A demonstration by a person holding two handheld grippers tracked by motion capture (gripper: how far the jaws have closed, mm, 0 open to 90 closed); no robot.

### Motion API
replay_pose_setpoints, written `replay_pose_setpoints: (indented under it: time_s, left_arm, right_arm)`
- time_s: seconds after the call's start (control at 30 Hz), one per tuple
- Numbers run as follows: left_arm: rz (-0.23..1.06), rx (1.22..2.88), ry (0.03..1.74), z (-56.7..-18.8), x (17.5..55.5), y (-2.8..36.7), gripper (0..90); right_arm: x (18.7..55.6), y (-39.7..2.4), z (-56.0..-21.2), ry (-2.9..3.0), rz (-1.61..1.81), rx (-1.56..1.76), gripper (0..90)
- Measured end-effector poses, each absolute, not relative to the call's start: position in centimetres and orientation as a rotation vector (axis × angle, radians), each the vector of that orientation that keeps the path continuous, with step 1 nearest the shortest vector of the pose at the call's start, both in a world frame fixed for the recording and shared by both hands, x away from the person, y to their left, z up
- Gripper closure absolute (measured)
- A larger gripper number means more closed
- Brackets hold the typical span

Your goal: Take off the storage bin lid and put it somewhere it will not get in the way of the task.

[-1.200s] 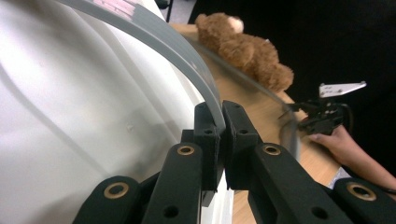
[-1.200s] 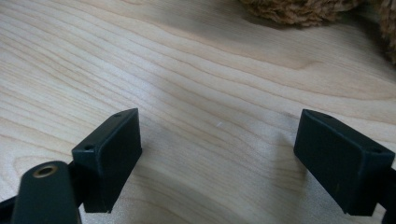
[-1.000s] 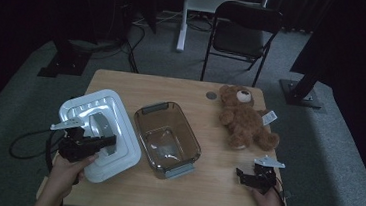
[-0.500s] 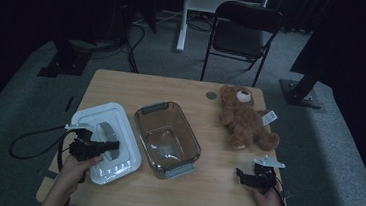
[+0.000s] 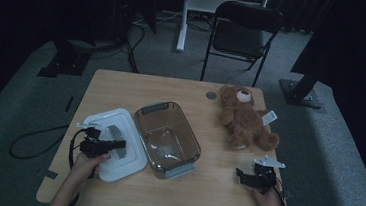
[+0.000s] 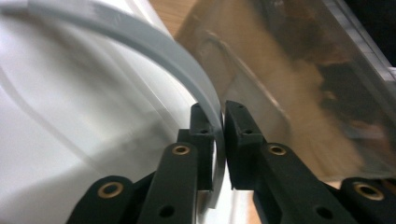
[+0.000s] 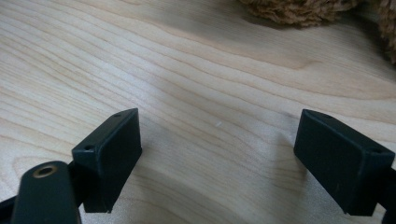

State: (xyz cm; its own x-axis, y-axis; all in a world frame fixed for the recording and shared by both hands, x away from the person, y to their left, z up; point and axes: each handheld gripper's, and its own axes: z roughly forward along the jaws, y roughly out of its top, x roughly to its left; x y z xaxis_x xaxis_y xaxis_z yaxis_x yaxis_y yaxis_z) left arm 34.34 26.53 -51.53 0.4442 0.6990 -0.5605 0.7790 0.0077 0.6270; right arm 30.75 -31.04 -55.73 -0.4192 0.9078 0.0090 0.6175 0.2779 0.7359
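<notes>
Currently the left hand-held gripper (image 5: 117,143) pinches the rim of the white lid (image 6: 93,116), its jaws having just eased slightly, setting it on the surface (image 5: 214,186) just beside the clear container (image 5: 168,138). Right hand-held gripper (image 7: 219,154) rests spread, empty. Next, probably: release the lid fully.

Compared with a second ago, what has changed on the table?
The left gripper carried the white plastic lid down and toward the person; its jaws, just easing open, still pinch the rim. The right gripper, clear glass container and brown teddy bear stayed put.
</notes>
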Motion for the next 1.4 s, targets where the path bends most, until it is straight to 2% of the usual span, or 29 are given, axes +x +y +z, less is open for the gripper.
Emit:
replay_pose_setpoints:
  time_s: [0.33, 0.5, 0.57, 0.63, 0.67, 0.7, 0.83, 0.87, 0.97, 1.0, 1.13, 1.2, 1.33, 1.4]
  left_arm:
    - [-0.014, 1.771, 1.339, -52.6, 35.3, 26.2, 72.1]
    - [0.072, 1.818, 1.340, -52.9, 35.3, 25.8, 66.5]
    - [0.113, 1.830, 1.336, -52.7, 35.2, 25.6, 59.2]
    - [0.138, 1.829, 1.340, -52.4, 35.1, 25.6, 57.7]
    - [0.146, 1.825, 1.341, -52.3, 35.0, 25.6, 50.2]
    - [0.149, 1.821, 1.348, -52.1, 35.0, 25.7, 47.8]
    - [0.208, 1.832, 1.342, -51.4, 34.4, 25.9, 46.7]
    - [0.216, 1.830, 1.340, -51.3, 34.3, 26.0, 41.8]
    - [0.247, 1.822, 1.355, -50.9, 33.8, 26.3, 40.0]
    - [0.247, 1.806, 1.370, -50.8, 33.8, 26.5, 36.0]
    - [0.274, 1.736, 1.367, -50.3, 33.1, 27.4, 35.9]
    - [0.316, 1.730, 1.374, -50.2, 32.7, 27.8, 27.3]
    - [0.368, 1.779, 1.349, -50.2, 31.8, 28.5, 26.6]
    - [0.332, 1.798, 1.351, -50.2, 31.7, 28.7, 15.4]
  right_arm:
    - [30.7, -31.0, -55.7, 2.139, 0.946, 1.373, 14.1]
    - [30.7, -31.0, -55.7, 2.139, 0.946, 1.373, 14.1]
    - [30.7, -31.0, -55.7, 2.139, 0.946, 1.373, 14.1]
    - [30.7, -31.0, -55.7, 2.139, 0.945, 1.374, 14.1]
    - [30.7, -31.0, -55.7, 2.138, 0.945, 1.374, 14.1]
    - [30.7, -31.0, -55.7, 2.139, 0.946, 1.374, 14.1]
    - [30.7, -31.0, -55.7, 2.139, 0.945, 1.373, 14.1]
    - [30.7, -31.0, -55.7, 2.139, 0.945, 1.374, 14.1]
    - [30.7, -31.0, -55.7, 2.139, 0.945, 1.374, 14.1]
    - [30.7, -31.0, -55.7, 2.139, 0.946, 1.374, 14.1]
    - [30.7, -31.0, -55.7, 2.139, 0.945, 1.374, 14.1]
    - [30.7, -31.0, -55.7, 2.139, 0.945, 1.374, 14.1]
    - [30.7, -31.0, -55.7, 2.139, 0.945, 1.373, 14.1]
    - [30.7, -31.0, -55.7, 2.139, 0.945, 1.373, 14.1]
